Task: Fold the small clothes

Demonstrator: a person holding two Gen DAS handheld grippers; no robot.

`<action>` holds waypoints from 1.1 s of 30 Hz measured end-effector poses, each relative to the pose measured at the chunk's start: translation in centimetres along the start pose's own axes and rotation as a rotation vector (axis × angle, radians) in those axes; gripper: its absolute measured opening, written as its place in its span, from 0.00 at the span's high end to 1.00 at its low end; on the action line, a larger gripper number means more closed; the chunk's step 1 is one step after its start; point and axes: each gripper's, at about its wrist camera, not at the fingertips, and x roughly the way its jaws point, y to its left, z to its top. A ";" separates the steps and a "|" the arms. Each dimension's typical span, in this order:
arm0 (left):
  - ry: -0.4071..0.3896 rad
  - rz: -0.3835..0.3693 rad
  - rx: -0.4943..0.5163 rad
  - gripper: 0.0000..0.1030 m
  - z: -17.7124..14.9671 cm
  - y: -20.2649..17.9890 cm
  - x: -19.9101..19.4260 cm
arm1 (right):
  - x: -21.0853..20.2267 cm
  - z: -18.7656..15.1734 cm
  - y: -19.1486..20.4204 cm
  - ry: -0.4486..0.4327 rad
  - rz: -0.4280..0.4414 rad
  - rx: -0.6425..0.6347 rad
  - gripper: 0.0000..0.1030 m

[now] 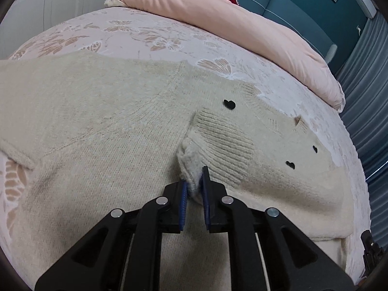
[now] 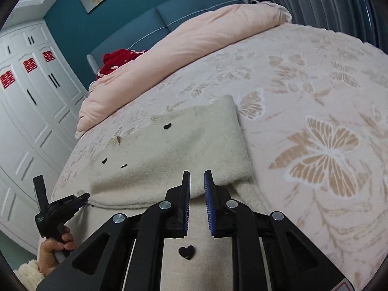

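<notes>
A cream knit cardigan [image 1: 109,121] with black heart buttons [image 1: 229,104] lies on the bed. In the left wrist view my left gripper [image 1: 195,184] is shut on a fluffy fold of the cardigan near its ribbed cuff [image 1: 223,145]. In the right wrist view the cardigan [image 2: 194,145] lies partly folded, and my left gripper [image 2: 83,197] pinches its left edge. My right gripper [image 2: 197,184] hovers over the cardigan's near part with its jaws slightly apart and nothing between them. A heart button [image 2: 186,252] shows below it.
The bed has a pink butterfly-patterned cover [image 2: 322,150]. A pink duvet [image 2: 194,38] and a red garment [image 2: 116,60] lie at the head, by the teal headboard [image 2: 194,7]. White wardrobes [image 2: 29,101] stand left; curtains [image 1: 368,97] hang beside the bed.
</notes>
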 end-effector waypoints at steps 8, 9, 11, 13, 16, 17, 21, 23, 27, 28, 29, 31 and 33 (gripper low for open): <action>0.046 -0.069 -0.127 0.79 0.6 1.2 -0.5 | 6.1 1.9 7.0 0.133 0.101 -0.169 0.85; 0.058 -0.092 -0.155 0.66 0.9 1.4 -0.1 | 7.2 1.8 8.0 0.156 0.111 -0.187 0.85; 0.074 -0.143 -0.214 0.47 1.3 1.7 0.5 | 8.7 1.2 9.6 0.188 0.132 -0.191 0.85; 0.088 -0.164 -0.246 0.45 1.6 1.6 1.0 | 10.3 0.8 10.7 0.224 0.137 -0.196 0.78; 0.102 -0.217 -0.228 0.96 2.1 1.1 0.9 | 11.6 0.7 12.0 0.228 0.116 -0.228 0.75; 0.097 -0.263 -0.219 0.94 2.2 0.9 0.4 | 11.5 0.9 12.1 0.214 0.118 -0.227 0.75; -0.080 -0.328 -0.111 0.94 3.3 0.2 -5.3 | 10.2 1.8 11.8 0.156 0.142 -0.210 0.74; -0.097 -0.285 -0.079 0.94 3.4 0.4 -5.4 | 10.9 1.9 11.5 0.176 0.111 -0.231 0.73; 0.059 -0.191 -0.152 0.94 1.7 3.4 -0.8 | 13.0 1.4 11.4 0.228 0.098 -0.236 0.73; 0.076 -0.188 -0.175 0.94 0.9 4.1 -0.2 | 13.4 1.1 11.5 0.234 0.110 -0.246 0.74; 0.075 -0.201 -0.193 0.93 0.3 4.7 0.1 | 14.2 0.7 11.6 0.255 0.099 -0.271 0.74; 0.052 -0.220 -0.213 0.92 -0.4 5.1 -0.1 | 16.4 0.0 11.2 0.318 0.025 -0.307 0.87; 0.046 -0.234 -0.232 0.90 -0.6 5.4 -0.4 | 15.6 0.4 11.1 0.304 0.022 -0.272 0.88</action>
